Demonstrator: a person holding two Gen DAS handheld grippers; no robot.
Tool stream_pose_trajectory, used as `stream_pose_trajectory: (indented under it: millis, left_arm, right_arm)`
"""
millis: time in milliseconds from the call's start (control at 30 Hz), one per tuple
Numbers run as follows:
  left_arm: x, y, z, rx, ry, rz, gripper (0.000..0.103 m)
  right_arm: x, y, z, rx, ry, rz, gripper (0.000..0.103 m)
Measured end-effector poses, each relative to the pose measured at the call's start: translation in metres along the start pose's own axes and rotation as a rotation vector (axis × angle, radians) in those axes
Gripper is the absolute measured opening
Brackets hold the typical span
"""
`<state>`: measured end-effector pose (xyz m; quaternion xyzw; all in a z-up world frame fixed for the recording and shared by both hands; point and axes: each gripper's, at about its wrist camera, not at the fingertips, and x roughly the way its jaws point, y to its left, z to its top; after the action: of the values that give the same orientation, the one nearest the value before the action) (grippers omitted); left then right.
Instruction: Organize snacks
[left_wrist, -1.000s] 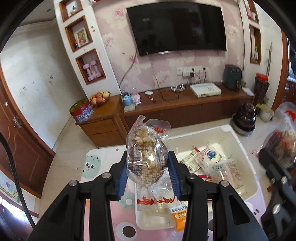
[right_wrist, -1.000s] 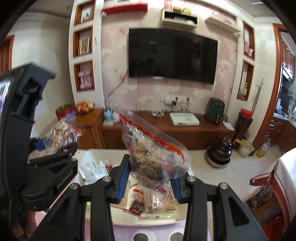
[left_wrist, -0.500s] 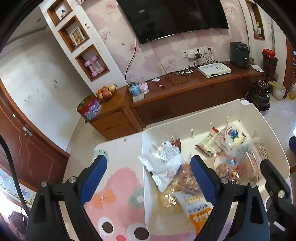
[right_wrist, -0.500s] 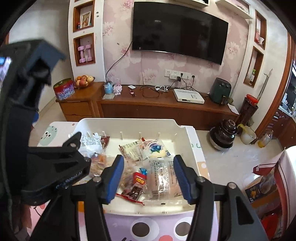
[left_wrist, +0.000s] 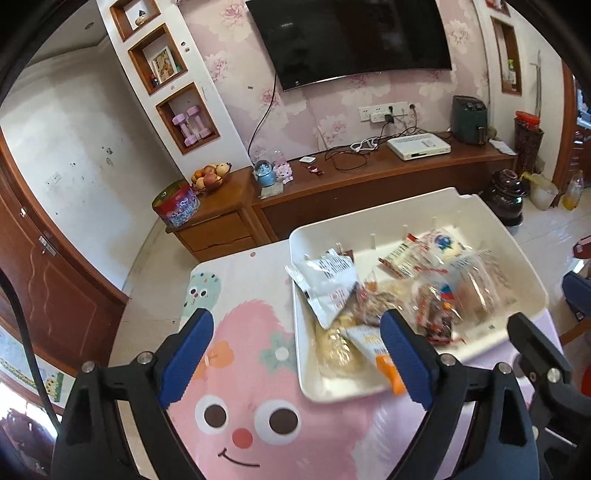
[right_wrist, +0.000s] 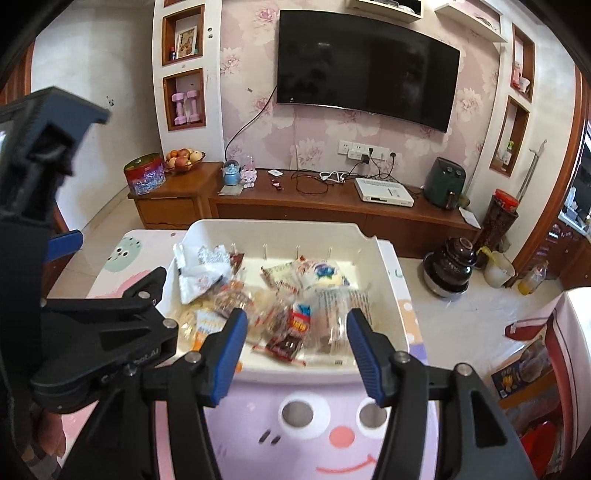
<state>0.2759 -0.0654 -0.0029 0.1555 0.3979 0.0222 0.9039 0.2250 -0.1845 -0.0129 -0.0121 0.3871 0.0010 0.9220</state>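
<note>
- The left tongs (left_wrist: 297, 341) hang wide open with nothing between the blue pads, above the near-left part of the tabletop (left_wrist: 240, 369), which is covered with a pink cartoon-face cloth.
- The right tongs (right_wrist: 298, 345) are also spread open and empty, poised over the near edge of the white tray (right_wrist: 384, 295).
- The snacks (right_wrist: 284, 295) lie loose in a pile inside the tray, covering most of its floor.
- A white foil packet (left_wrist: 327, 284) sits at the far-left of the pile, tilted against the other bags.
- An orange-and-white packet (left_wrist: 373, 347) lies at the near-left of the tray, partly hidden behind the right pad of the left tongs.
- A packet with a blue picture (right_wrist: 323, 275) rests toward the far side, and a clear bag (right_wrist: 338, 306) lies on the right.
- A small dark-red wrapped snack (right_wrist: 282, 345) lies near the tray's near wall.
- Beyond the tabletop stand a wooden cabinet (right_wrist: 332, 206) and a wall-mounted television (right_wrist: 365, 66).
</note>
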Motion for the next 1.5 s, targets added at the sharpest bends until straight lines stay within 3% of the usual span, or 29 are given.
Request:
stream_pose_trajectory:
  millis: [433, 900, 1067, 1500]
  left_arm:
    - [-0.084, 0.021, -0.083, -0.066, -0.047, -0.104, 0.092]
    - [-0.142, 0.026, -0.167, -0.163, 0.045, -0.200, 0.093]
    - [-0.160, 0.030, -0.181, -0.179, 0.026, -0.169, 0.094]
    - [-0.183, 0.040, -0.189, -0.203, -0.048, -0.135, 0.099]
  right_arm:
    - [-0.072, -0.011, -0.073, 0.007, -0.012, 0.046, 0.057]
    - [-0.136, -0.013, -0.133, 0.038, -0.024, 0.123, 0.057]
    - [-0.148, -0.010, -0.147, 0.077, -0.014, 0.163, 0.057]
    - [-0.163, -0.003, -0.166, 0.080, 0.006, 0.162, 0.057]
